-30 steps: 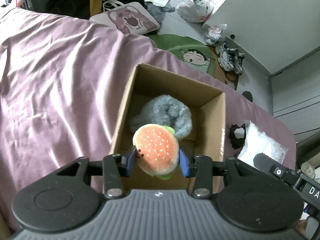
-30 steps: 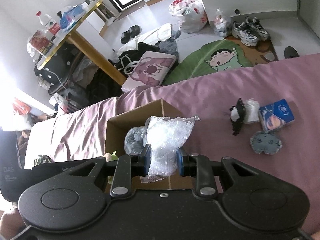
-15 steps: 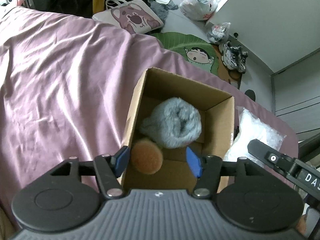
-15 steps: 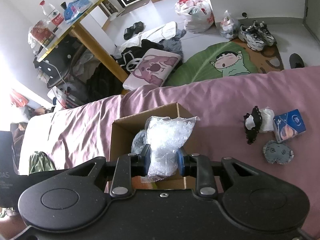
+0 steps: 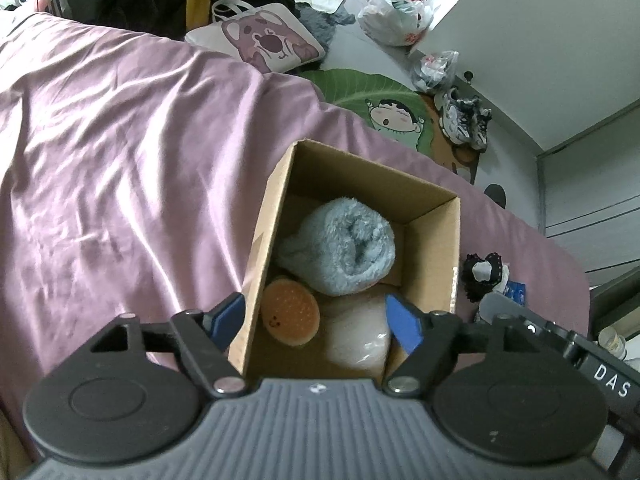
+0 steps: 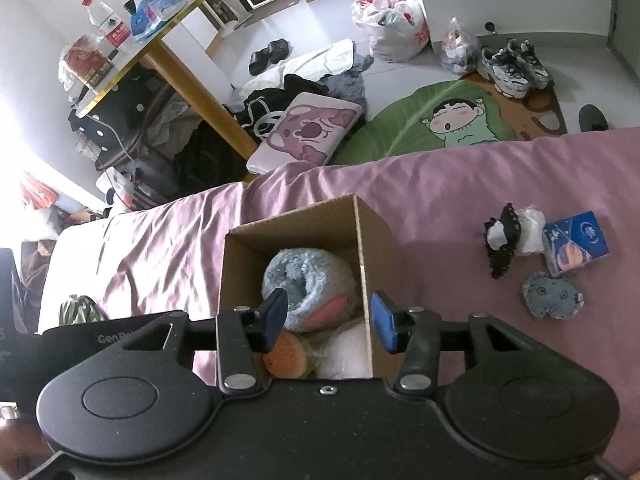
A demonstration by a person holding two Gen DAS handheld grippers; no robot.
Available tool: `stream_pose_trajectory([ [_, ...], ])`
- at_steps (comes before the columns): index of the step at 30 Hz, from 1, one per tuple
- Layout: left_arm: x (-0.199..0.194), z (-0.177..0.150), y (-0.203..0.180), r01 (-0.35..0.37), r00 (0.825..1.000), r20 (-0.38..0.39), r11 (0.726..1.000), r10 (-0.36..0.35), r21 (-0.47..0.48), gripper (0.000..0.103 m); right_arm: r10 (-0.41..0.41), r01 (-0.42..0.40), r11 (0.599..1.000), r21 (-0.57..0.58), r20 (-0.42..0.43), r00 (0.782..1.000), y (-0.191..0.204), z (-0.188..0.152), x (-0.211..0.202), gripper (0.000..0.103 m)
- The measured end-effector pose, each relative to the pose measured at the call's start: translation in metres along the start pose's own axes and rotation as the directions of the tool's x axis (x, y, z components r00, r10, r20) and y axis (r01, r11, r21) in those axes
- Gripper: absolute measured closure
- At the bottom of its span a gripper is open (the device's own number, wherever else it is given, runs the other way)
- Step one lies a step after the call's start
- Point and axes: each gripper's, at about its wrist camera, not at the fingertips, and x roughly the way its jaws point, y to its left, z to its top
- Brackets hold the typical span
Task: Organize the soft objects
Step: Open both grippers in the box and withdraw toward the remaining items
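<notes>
A cardboard box (image 5: 434, 248) (image 6: 376, 236) stands open on the purple bedsheet (image 5: 120, 184). Inside lie a fluffy blue-grey plush (image 5: 344, 244) (image 6: 308, 276), an orange burger plush (image 5: 290, 312) (image 6: 285, 356) and a clear plastic bag (image 5: 358, 336) (image 6: 346, 350). My left gripper (image 5: 316, 318) hovers open above the box's near end, empty. Over the same box my right gripper (image 6: 326, 320) is also open and empty. On the sheet to the box's right lie a black-and-white cloth item (image 6: 502, 240), a blue packet (image 6: 578, 240) and a small grey plush (image 6: 552, 294).
Beyond the bed's far edge the floor holds a bear-print cushion (image 6: 306, 130), a green cartoon mat (image 6: 440, 120), sneakers (image 6: 512, 66) and plastic bags (image 6: 394, 26). A yellow-legged table (image 6: 160, 20) stands at the back left. A green striped item (image 6: 78, 310) lies on the sheet at left.
Both grippers opened. The left one dropped the burger plush into the box, then the right one let the plastic bag fall in beside it. Both views rose slightly.
</notes>
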Motion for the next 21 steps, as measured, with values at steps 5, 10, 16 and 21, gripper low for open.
stream_pose_trajectory([
  [5, -0.001, -0.006, -0.009, 0.001, 1.0, -0.01, 1.0, -0.001, 0.008, 0.024, -0.023, 0.023, 1.0, -0.008, 0.014, 1.0, -0.012, -0.003, -0.011, 0.045],
  [10, -0.002, -0.011, -0.023, -0.005, 1.0, -0.01, 0.999, 0.006, 0.042, 0.02, -0.037, 0.037, 0.999, -0.011, 0.042, 0.998, -0.03, -0.007, -0.025, 0.022],
  [16, -0.006, -0.018, -0.038, 0.002, 1.0, 0.015, 0.998, -0.003, 0.058, 0.006, -0.053, 0.054, 0.999, -0.004, 0.077, 0.996, -0.053, -0.008, -0.037, 0.009],
  [21, -0.006, -0.024, -0.053, 0.004, 1.0, 0.022, 0.996, -0.006, 0.089, 0.001, -0.056, 0.055, 0.998, 0.018, 0.089, 0.994, -0.074, -0.009, -0.043, 0.005],
])
